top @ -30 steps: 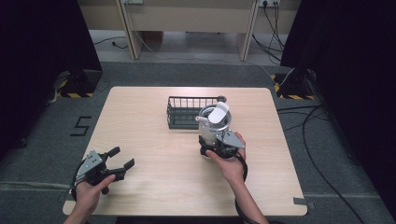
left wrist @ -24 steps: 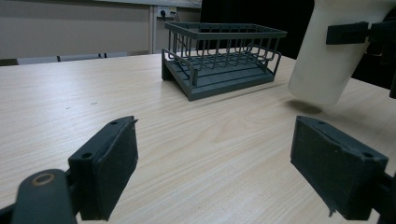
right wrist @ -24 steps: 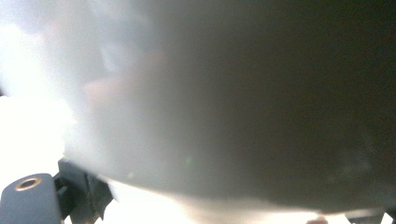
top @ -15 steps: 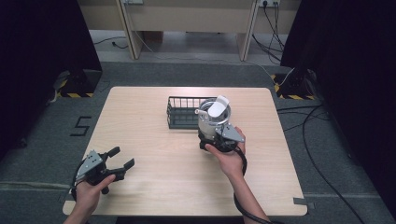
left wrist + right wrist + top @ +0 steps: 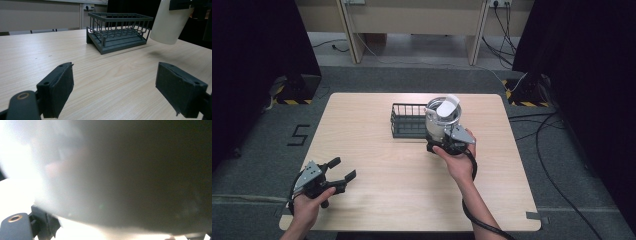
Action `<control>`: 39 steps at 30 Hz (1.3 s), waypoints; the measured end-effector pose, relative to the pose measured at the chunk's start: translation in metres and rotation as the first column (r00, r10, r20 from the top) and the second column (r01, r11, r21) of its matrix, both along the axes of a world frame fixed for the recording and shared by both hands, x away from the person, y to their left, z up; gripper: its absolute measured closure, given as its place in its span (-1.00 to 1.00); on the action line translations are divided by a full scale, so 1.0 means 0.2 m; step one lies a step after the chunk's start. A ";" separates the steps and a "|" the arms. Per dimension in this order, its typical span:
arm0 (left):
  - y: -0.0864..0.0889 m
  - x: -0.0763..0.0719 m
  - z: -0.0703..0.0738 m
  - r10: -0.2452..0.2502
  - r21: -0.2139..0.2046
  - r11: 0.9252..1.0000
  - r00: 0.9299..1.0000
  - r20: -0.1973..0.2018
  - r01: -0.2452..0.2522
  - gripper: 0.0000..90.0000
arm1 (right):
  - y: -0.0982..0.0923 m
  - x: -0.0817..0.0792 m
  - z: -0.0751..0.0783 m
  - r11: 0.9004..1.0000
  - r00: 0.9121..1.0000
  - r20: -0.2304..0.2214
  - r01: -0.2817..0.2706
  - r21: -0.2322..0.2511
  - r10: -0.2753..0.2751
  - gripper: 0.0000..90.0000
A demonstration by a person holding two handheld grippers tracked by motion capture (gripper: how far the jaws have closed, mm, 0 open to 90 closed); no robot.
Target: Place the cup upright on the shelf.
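Observation:
A whitish cup (image 5: 441,119) with a shiny inside hangs above the table, just in front of the right end of a dark wire basket (image 5: 407,121). My right gripper (image 5: 440,136) is shut on the cup's lower side. In the left gripper view the cup (image 5: 169,23) is tilted and clear of the tabletop, with its shadow below it, to the right of the basket (image 5: 117,30). Up close, the cup (image 5: 125,170) is a blur over one finger (image 5: 44,223). My left gripper (image 5: 341,169) is open near the front left corner, its pads (image 5: 58,90) wide apart over bare wood.
The light wooden table (image 5: 387,200) stands on grey floor. Cables (image 5: 557,150) run along the floor to the right. A dark curtain (image 5: 592,75) hangs at the right, and desk legs (image 5: 352,30) stand beyond the far edge.
My right gripper has carried the cup up and farther from the person, closer to the basket. The left gripper has stayed where it was.

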State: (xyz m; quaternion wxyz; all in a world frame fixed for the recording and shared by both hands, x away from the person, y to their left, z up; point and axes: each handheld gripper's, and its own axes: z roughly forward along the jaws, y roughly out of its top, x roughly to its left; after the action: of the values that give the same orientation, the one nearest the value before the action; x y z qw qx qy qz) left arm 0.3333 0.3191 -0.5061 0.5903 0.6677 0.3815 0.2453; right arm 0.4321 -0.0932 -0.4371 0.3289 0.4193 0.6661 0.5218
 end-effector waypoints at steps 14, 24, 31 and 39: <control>0.00 0.00 0.00 0.001 -0.003 1.000 1.000 0.002 -0.001 -0.68 | 0.01 0.06 0.06 1.000 1.000 0.009 0.009 0.002 -0.009 -0.75; 0.00 0.00 0.00 0.001 -0.004 1.000 1.000 0.002 -0.001 -0.68 | 0.03 0.11 0.11 1.000 1.000 0.023 0.014 0.001 -0.014 -0.75; 0.00 0.00 0.00 0.002 -0.004 1.000 1.000 0.003 -0.002 -0.68 | 0.04 0.14 0.15 1.000 0.999 0.034 0.015 0.007 -0.015 -0.75; 0.00 0.00 0.00 0.003 -0.007 1.000 1.000 0.004 -0.003 -0.68 | 0.05 0.17 0.19 1.000 0.999 0.040 0.021 0.010 -0.021 -0.75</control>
State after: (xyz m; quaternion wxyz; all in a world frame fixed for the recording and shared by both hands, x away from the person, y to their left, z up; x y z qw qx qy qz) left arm 0.3329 0.3198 -0.5053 0.5931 0.6646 0.3821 0.2461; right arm 0.4664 -0.0830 -0.3984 0.3457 0.4174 0.6523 0.5299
